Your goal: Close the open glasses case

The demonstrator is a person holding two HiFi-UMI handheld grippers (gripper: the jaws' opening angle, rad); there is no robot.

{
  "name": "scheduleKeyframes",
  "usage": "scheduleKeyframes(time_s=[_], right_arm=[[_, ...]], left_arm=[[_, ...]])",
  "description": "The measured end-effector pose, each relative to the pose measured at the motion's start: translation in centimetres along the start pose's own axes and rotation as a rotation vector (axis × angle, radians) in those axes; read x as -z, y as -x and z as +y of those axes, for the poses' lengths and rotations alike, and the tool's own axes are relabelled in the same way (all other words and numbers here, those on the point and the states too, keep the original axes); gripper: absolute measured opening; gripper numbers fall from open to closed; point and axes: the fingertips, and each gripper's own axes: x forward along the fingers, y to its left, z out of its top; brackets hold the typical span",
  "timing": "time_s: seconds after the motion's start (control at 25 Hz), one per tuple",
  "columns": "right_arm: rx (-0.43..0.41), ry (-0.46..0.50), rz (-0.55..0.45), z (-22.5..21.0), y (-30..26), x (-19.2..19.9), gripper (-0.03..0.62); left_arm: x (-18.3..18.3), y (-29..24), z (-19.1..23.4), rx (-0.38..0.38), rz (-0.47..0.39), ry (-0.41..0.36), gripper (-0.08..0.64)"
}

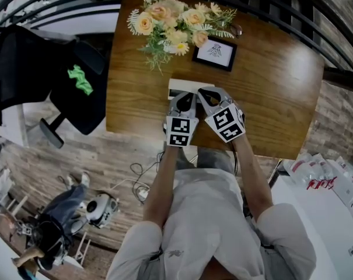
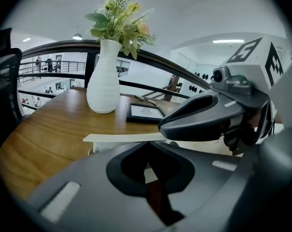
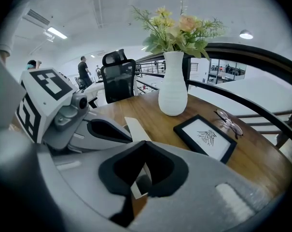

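1. The white, box-shaped glasses case [image 1: 184, 87] sits open on the near half of the brown wooden table [image 1: 275, 86], in front of the person. In the left gripper view its lid [image 2: 121, 137] shows as a thin pale slab raised above the base.
2. The left gripper [image 1: 185, 100] hangs over the case with its jaws pressed together. In its own view the tips [image 2: 146, 146] meet with nothing between them, and the lid's edge lies just beyond.
3. The right gripper [image 1: 209, 95] is just beside it, almost touching, and its fingers are likewise closed on nothing. In its own view the white lid [image 3: 136, 128] runs away from the tips [image 3: 145, 145].
4. I judge that I hold both sets of jaws closed so they work as blunt pushers, side by side, to press the lid down evenly. I cannot tell whether either one touches it yet.
5. Beyond the case stand a black-framed picture [image 1: 215, 53] and a white ribbed vase [image 2: 103, 76] of peach and yellow flowers [image 1: 176, 19], well clear of the lid's swing.
6. Thin-rimmed eyeglasses [image 3: 229, 121] lie on the wood behind the frame.
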Motion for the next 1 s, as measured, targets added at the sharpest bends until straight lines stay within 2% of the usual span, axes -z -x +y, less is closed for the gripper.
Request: scheduleKeyframes(time_s=[1.0], right_arm=[[0.006,-0.026,0.036,1.6,-0.1,1.8,0.003]], left_arm=[[2.1,1.2,-0.7,0.023,0.035,0.001,0.02]])
